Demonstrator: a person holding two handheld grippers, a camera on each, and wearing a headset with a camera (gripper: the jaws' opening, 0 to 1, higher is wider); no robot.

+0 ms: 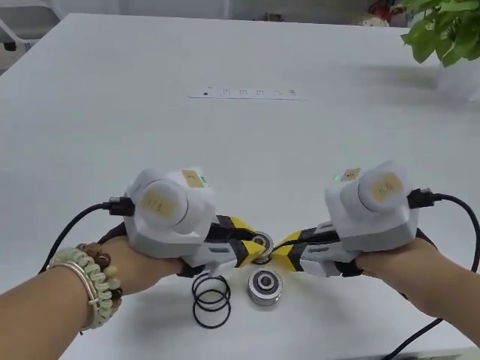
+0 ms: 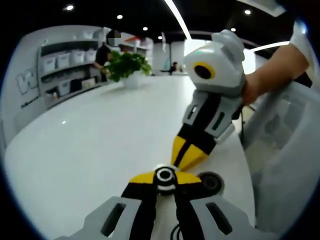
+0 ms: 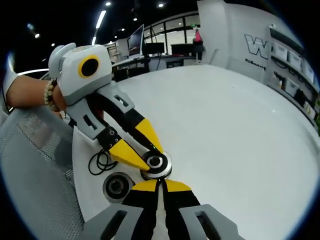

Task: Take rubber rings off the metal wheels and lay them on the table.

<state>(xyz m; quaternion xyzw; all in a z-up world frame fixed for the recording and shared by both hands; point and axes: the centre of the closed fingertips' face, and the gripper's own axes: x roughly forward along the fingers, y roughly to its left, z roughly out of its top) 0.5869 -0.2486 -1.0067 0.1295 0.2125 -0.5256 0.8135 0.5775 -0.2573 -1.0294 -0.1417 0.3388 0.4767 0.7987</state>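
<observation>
My left gripper (image 1: pixel 255 247) is shut on a small metal wheel (image 1: pixel 262 243), held just above the white table (image 1: pixel 150 112). In the left gripper view the wheel (image 2: pixel 165 176) sits between the yellow jaws. My right gripper (image 1: pixel 279 251) meets it from the right, jaws closed together at the wheel's dark rubber rim (image 3: pixel 157 172). A second wheel (image 1: pixel 265 287) lies flat on the table below them. Two loose black rubber rings (image 1: pixel 211 301) lie to its left, overlapping, and they appear again as the rings (image 3: pixel 100 160) in the right gripper view.
The table's front edge runs close under both hands. A flat white strip with sockets (image 1: pixel 247 93) lies farther back in the middle. A green plant (image 1: pixel 442 30) stands at the far right corner. Black cables trail from both grippers.
</observation>
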